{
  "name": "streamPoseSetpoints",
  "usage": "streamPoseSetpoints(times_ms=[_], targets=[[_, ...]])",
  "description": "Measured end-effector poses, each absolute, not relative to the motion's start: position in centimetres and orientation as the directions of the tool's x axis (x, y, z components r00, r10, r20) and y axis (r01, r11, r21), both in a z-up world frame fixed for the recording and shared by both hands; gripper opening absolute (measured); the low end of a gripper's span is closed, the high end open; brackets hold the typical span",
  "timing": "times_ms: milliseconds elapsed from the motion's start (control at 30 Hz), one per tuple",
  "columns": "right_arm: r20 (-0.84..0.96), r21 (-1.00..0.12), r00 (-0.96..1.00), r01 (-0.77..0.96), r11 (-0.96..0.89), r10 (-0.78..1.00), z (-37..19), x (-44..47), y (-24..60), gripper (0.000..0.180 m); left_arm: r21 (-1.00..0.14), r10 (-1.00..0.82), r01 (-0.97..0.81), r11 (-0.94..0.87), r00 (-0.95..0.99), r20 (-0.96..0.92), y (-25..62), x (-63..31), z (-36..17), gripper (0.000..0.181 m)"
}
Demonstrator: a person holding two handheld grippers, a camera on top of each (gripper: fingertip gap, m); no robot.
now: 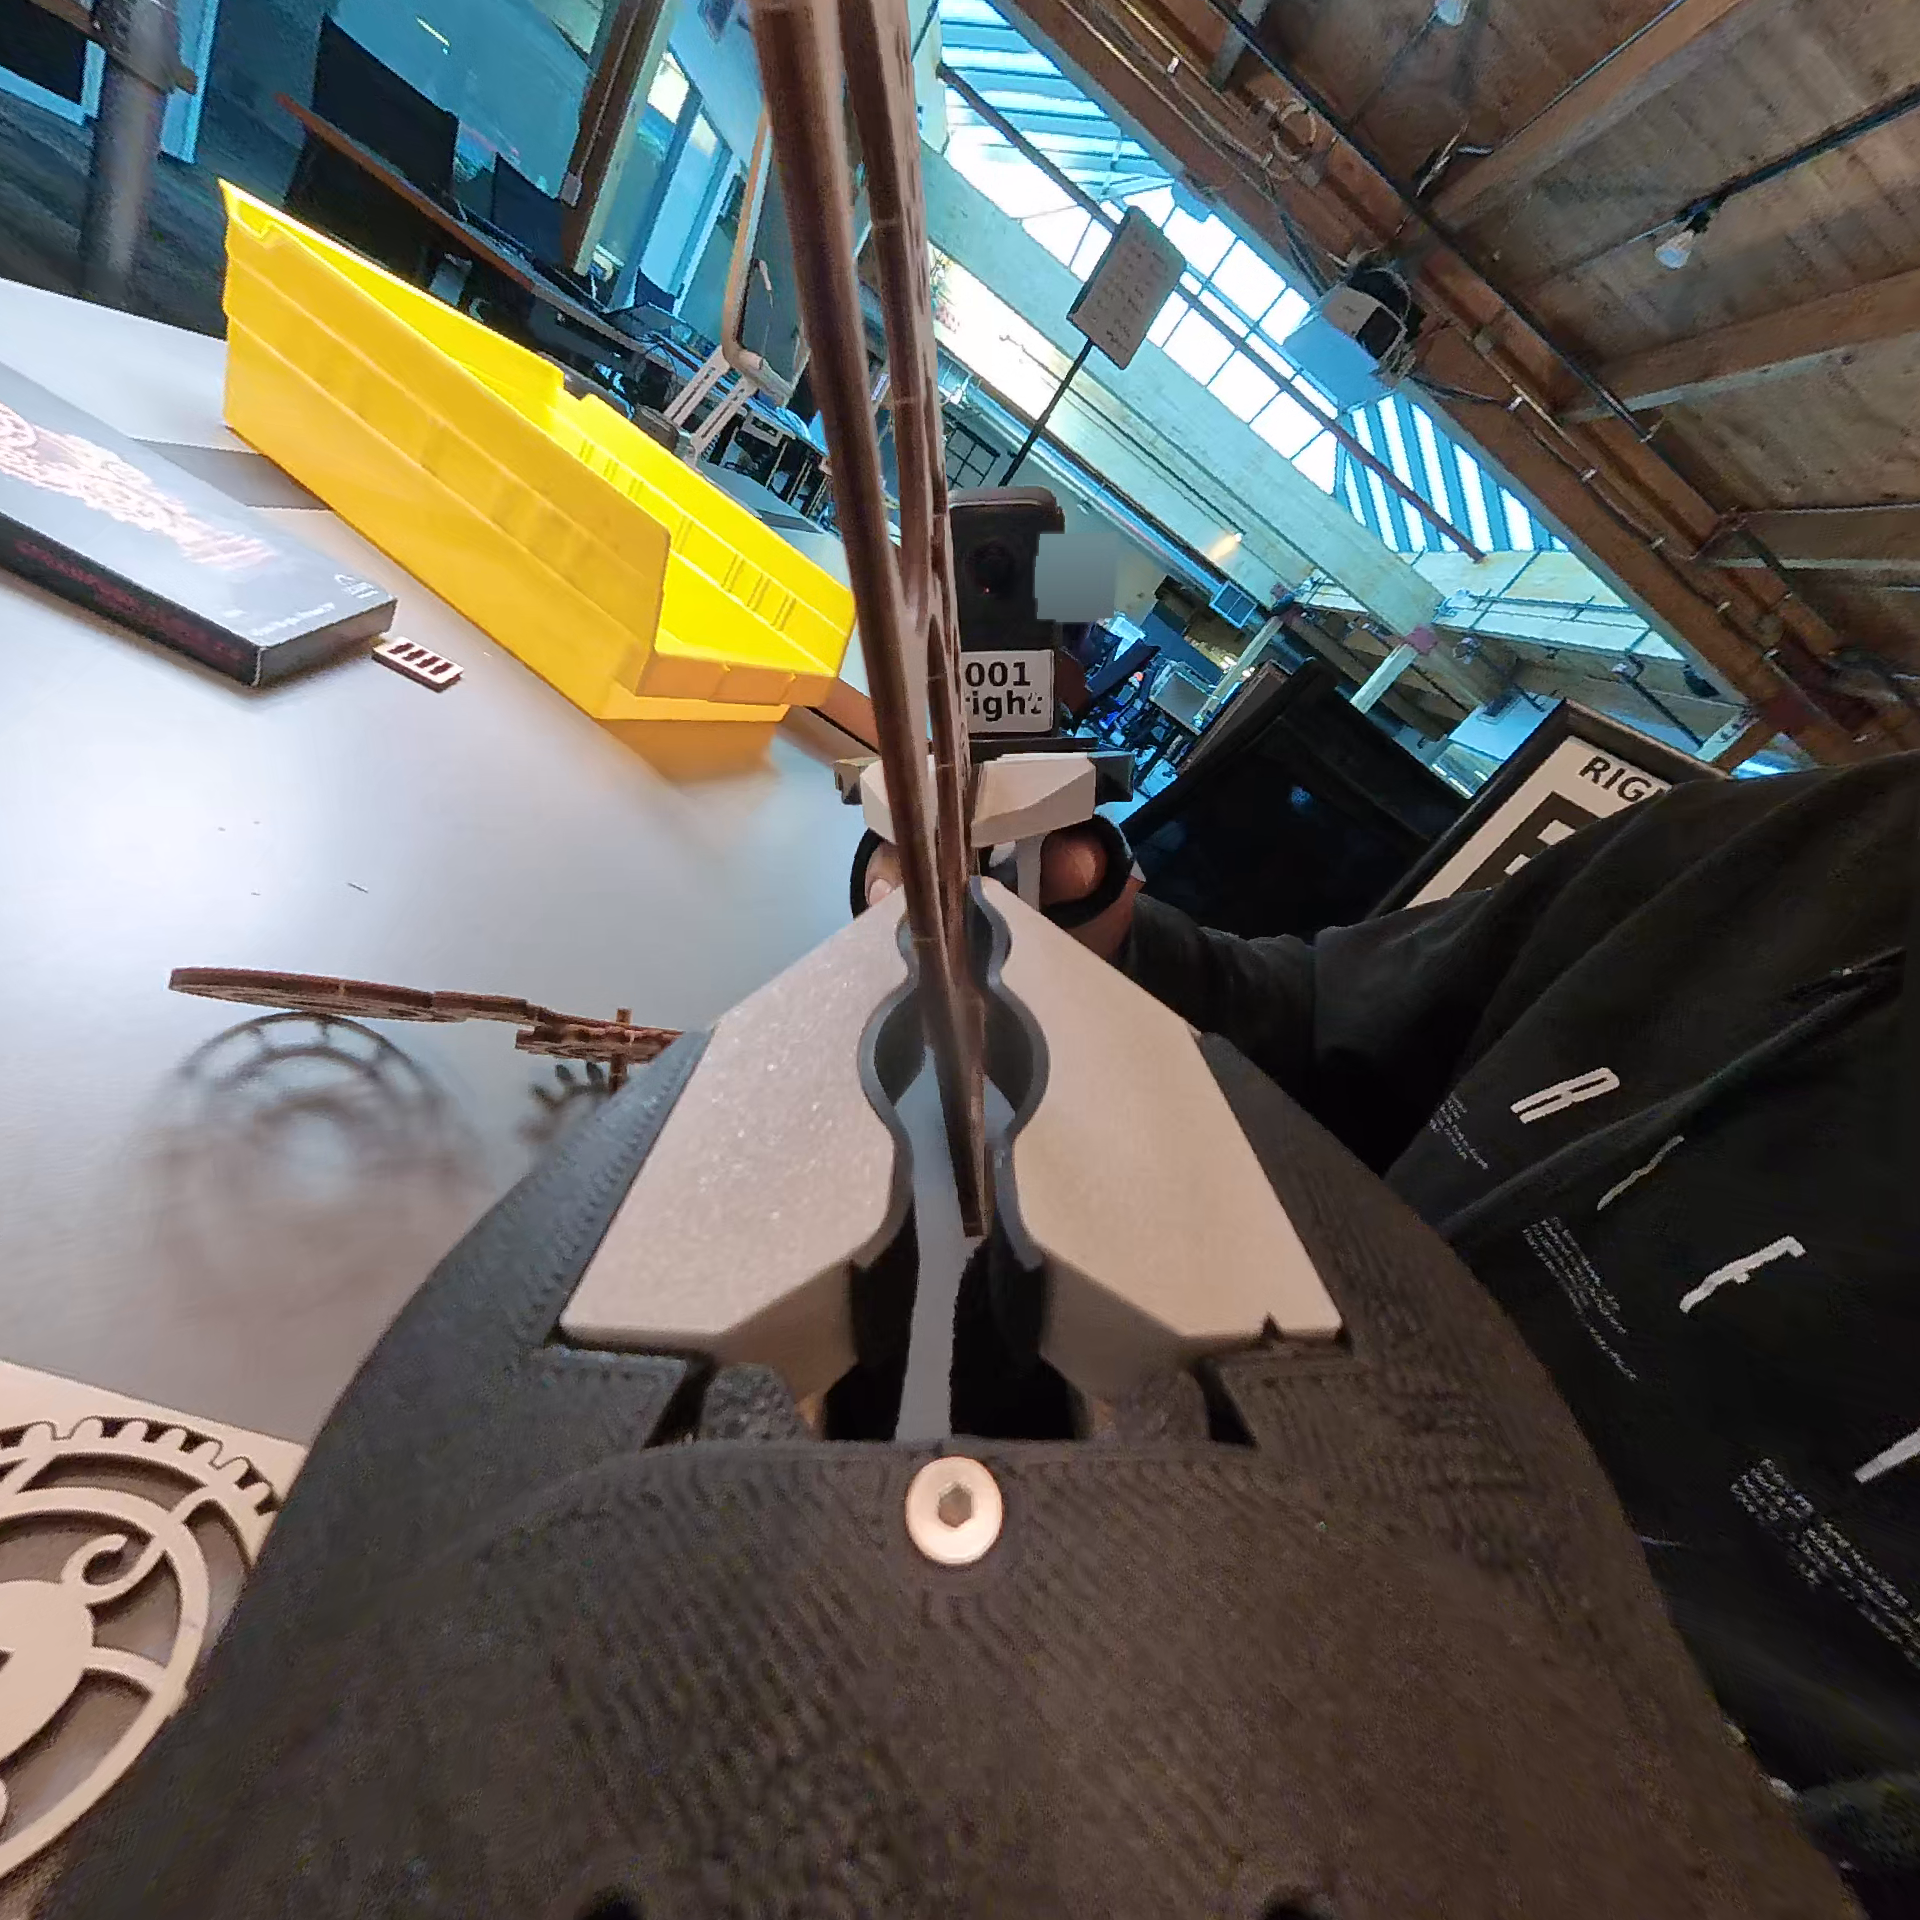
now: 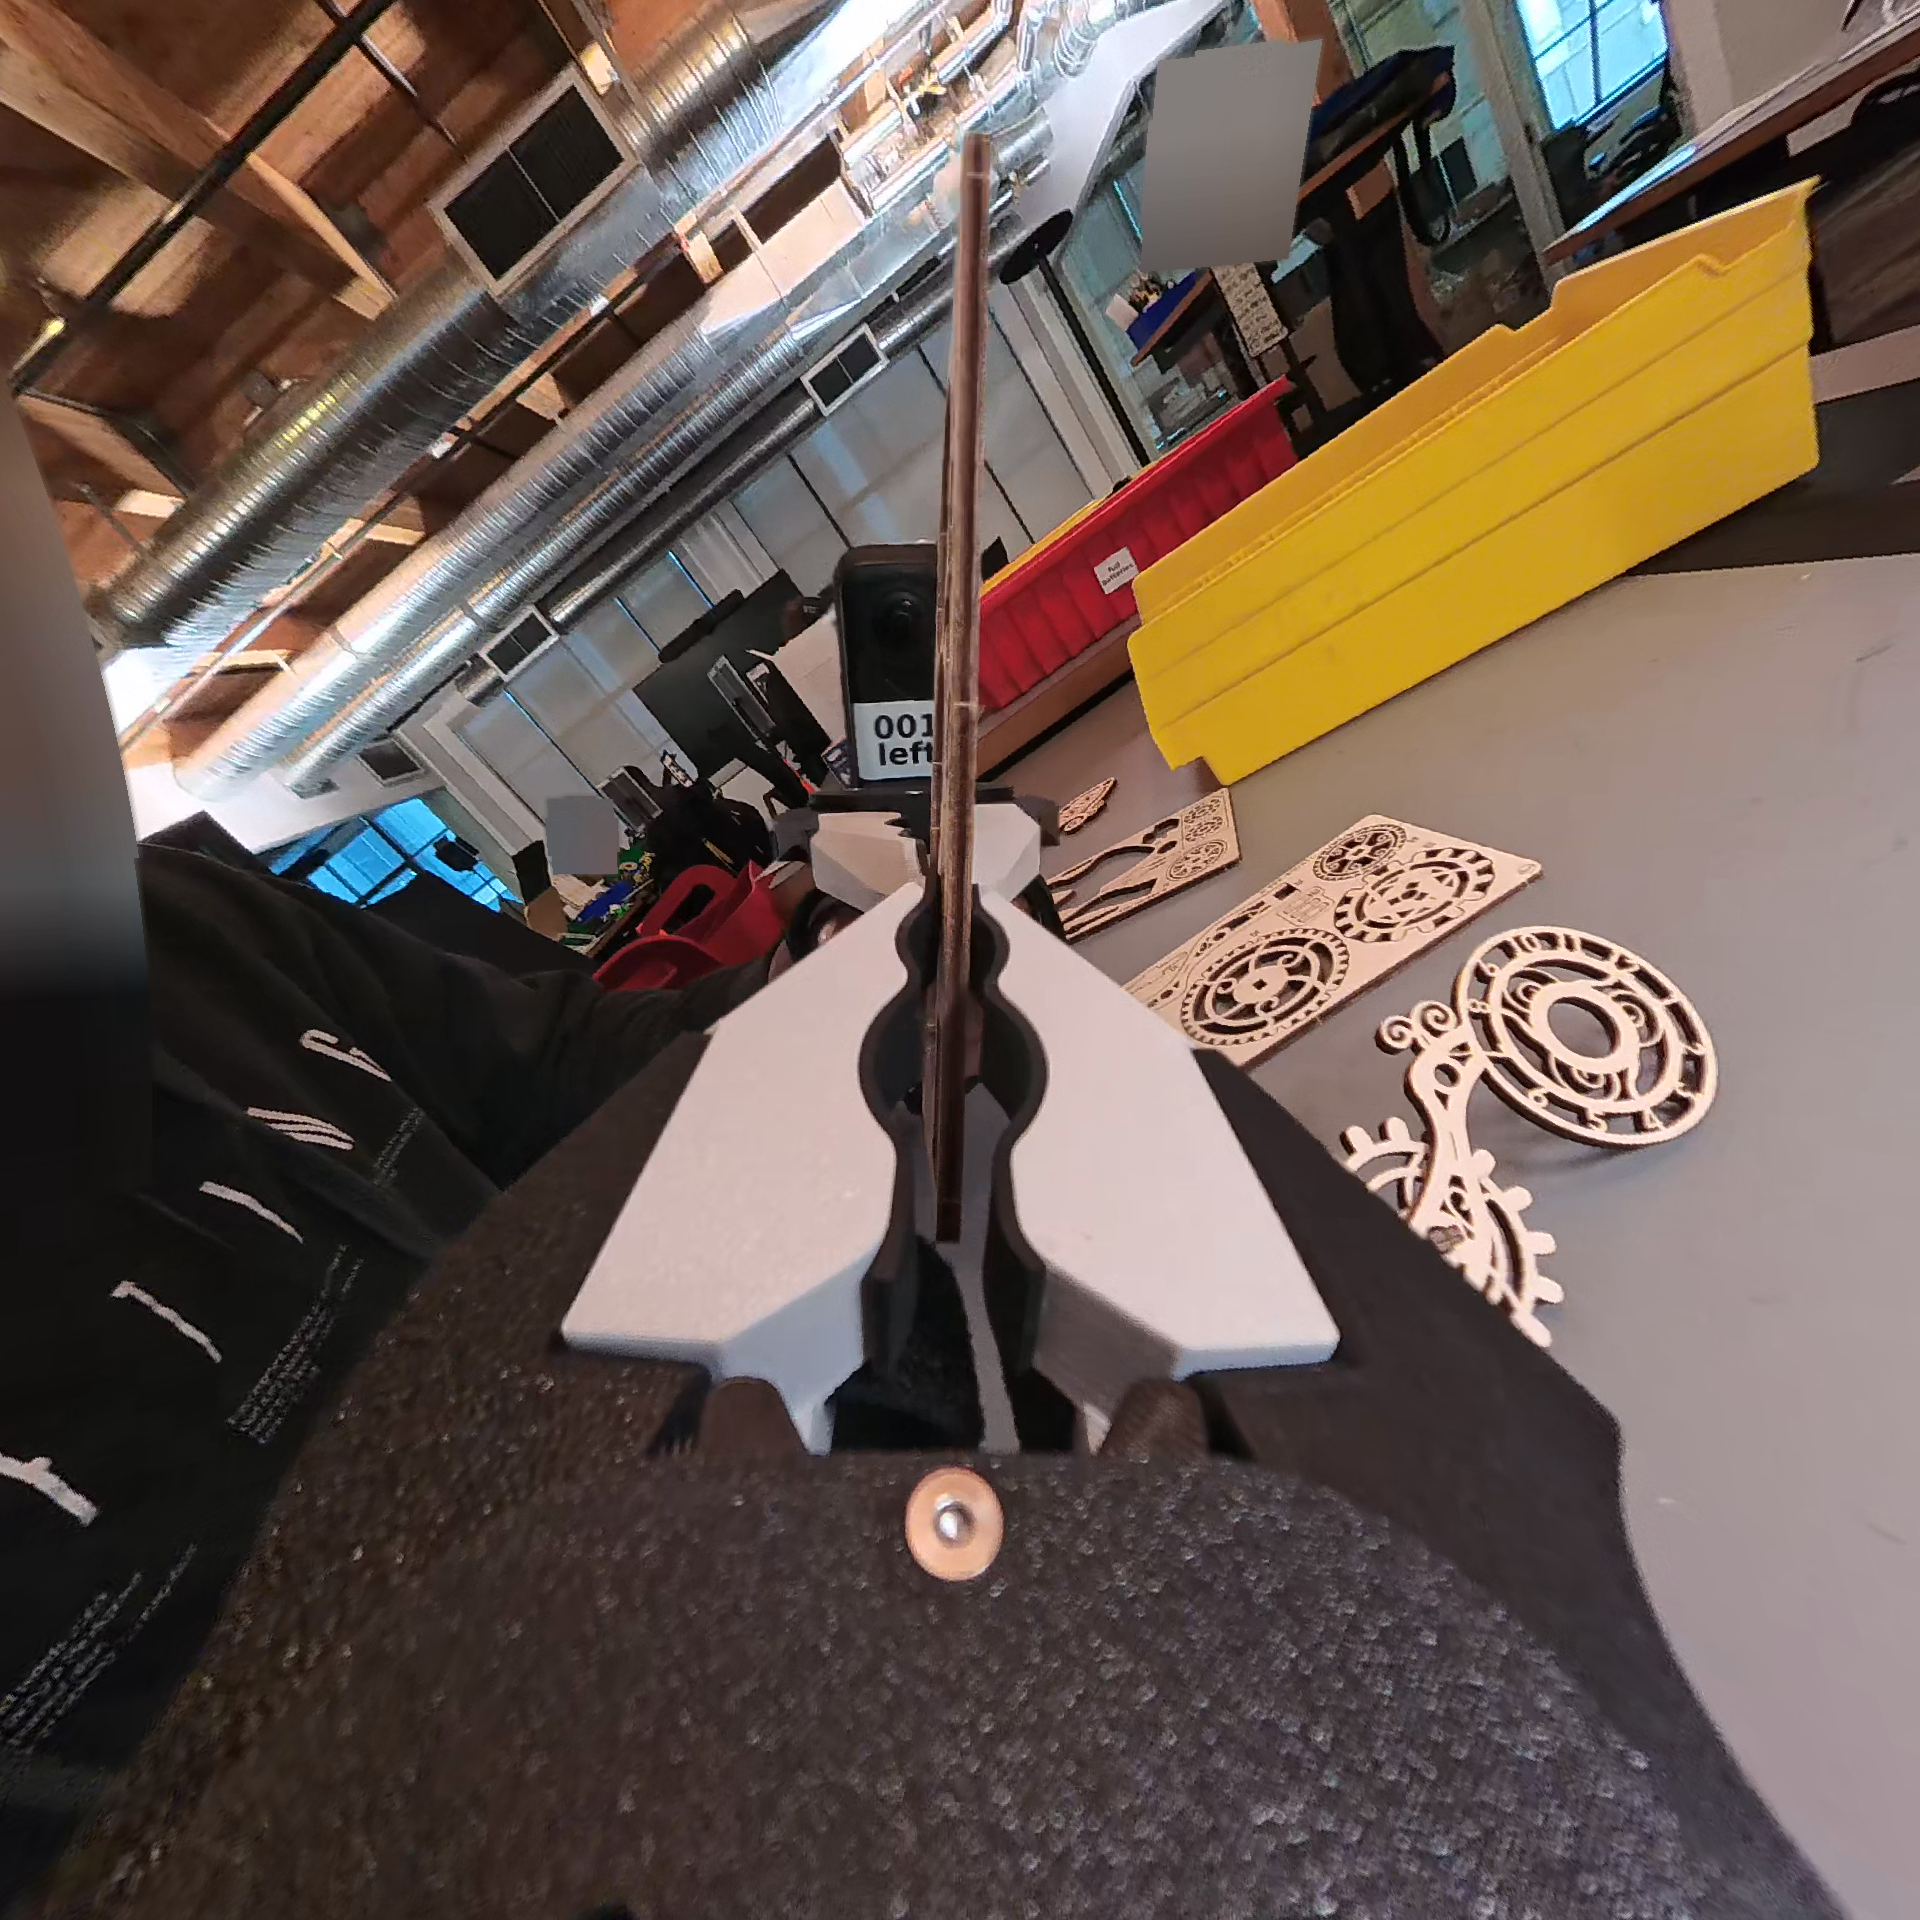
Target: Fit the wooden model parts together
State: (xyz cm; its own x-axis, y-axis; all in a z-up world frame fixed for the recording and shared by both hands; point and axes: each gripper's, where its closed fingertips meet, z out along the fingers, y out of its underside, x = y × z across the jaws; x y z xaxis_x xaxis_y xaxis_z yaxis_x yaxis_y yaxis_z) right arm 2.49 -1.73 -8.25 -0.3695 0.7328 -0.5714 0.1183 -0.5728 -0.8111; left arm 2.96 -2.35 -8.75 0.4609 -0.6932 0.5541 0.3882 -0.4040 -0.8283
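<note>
1. your left gripper (image 1: 951,1049) is clamped on the edge of a thin wooden panel (image 1: 831,436), seen edge-on and standing up from between the grey fingers (image 1: 769,1132); a second thin layer runs close alongside it.
2. in the left wrist view, the grey table (image 1: 416,831) carries, from left to right: a pale gear-cut sheet (image 1: 94,1558) at the lower left corner, a dark flat box (image 1: 156,540), a small dark slotted piece (image 1: 418,662) just beside the box, a dark cut-out wheel part (image 1: 343,992) lying flat near your fingers, and a yellow bin (image 1: 520,488) farther back.
3. your right gripper (image 1: 982,800) faces you across that panel in the same view, with a hand (image 1: 1081,873) on its handle and a black sleeve (image 1: 1558,1039) running off to the right.
4. your right gripper (image 2: 951,1049) is also closed on a wooden panel edge (image 2: 966,468), which rises upright between its fingers (image 2: 1122,1132); whether both grippers hold one panel or two pressed together, i cannot tell.
5. in the right wrist view, your left gripper (image 2: 920,842) sits just behind the panel. to the right of it on the table (image 2: 1714,935) lie a pale sheet with cut-outs (image 2: 1153,868), a larger gear sheet (image 2: 1340,925), and a loose round ornate piece (image 2: 1538,1070) nearest you.
6. a red bin (image 2: 1143,540) and the yellow bin (image 2: 1507,499) stand behind those sheets, the red one farther back.
</note>
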Motion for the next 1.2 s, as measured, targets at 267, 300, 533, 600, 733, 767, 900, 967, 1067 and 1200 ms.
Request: streamPoseSetpoints(times_ms=[267, 300, 533, 600, 733, 767, 900, 967, 1067, 1200], targets=[[-0.570, -0.809, -0.365, 0.091, -0.581, 0.736, -8.1, 2.4, -1.7, 0.002, -0.893, -0.719, 0.331, -0.304, 0.536, 0.443, -2.5, 2.9, -8.4, 0.002], [-0.574, -0.805, -0.365, 0.088, -0.586, 0.733, -8.0, 2.4, -1.7, 0.002, -0.904, -0.722, 0.321, -0.281, 0.550, 0.420, -2.5, 2.9, -8.3, 0.002], [-0.615, -0.768, -0.360, 0.076, -0.635, 0.701, -7.6, 2.6, -1.7, 0.001, -0.965, -0.734, 0.220, -0.145, 0.630, 0.254, -2.7, 3.1, -7.9, 0.003], [-0.585, -0.804, -0.266, 0.066, -0.591, 0.766, -8.8, 2.3, -0.6, 0.001, -0.983, -0.735, 0.149, -0.105, 0.655, 0.178, -2.8, 3.9, -7.9, 0.005], [-0.558, -0.814, -0.302, 0.021, -0.580, 0.773, -7.0, 2.7, -1.1, 0.001, -0.957, -0.739, 0.240, -0.161, 0.614, 0.278, -2.6, 3.5, -7.0, 0.002], [-0.564, -0.810, -0.312, 0.029, -0.586, 0.764, -7.0, 2.7, -1.1, 0.000, -0.953, -0.741, 0.253, -0.167, 0.605, 0.290, -2.6, 3.6, -7.2, 0.002], [-0.566, -0.812, -0.311, 0.051, -0.582, 0.763, -7.7, 2.7, -1.3, 0.001, -0.915, -0.735, 0.330, -0.234, 0.556, 0.388, -2.6, 3.4, -7.8, 0.001], [-0.558, -0.819, -0.312, 0.059, -0.571, 0.768, -7.7, 2.6, -1.3, 0.001, -0.891, -0.730, 0.365, -0.269, 0.526, 0.436, -2.6, 3.2, -7.9, 0.001], [-0.555, -0.822, -0.320, 0.073, -0.564, 0.768, -7.9, 2.5, -1.4, 0.001, -0.861, -0.720, 0.406, -0.305, 0.493, 0.488, -2.5, 3.0, -8.0, 0.001], [-0.548, -0.830, -0.318, 0.091, -0.550, 0.774, -8.2, 2.4, -1.5, 0.007, -0.797, -0.693, 0.481, -0.365, 0.431, 0.578, -2.3, 2.4, -8.2, 0.001]])
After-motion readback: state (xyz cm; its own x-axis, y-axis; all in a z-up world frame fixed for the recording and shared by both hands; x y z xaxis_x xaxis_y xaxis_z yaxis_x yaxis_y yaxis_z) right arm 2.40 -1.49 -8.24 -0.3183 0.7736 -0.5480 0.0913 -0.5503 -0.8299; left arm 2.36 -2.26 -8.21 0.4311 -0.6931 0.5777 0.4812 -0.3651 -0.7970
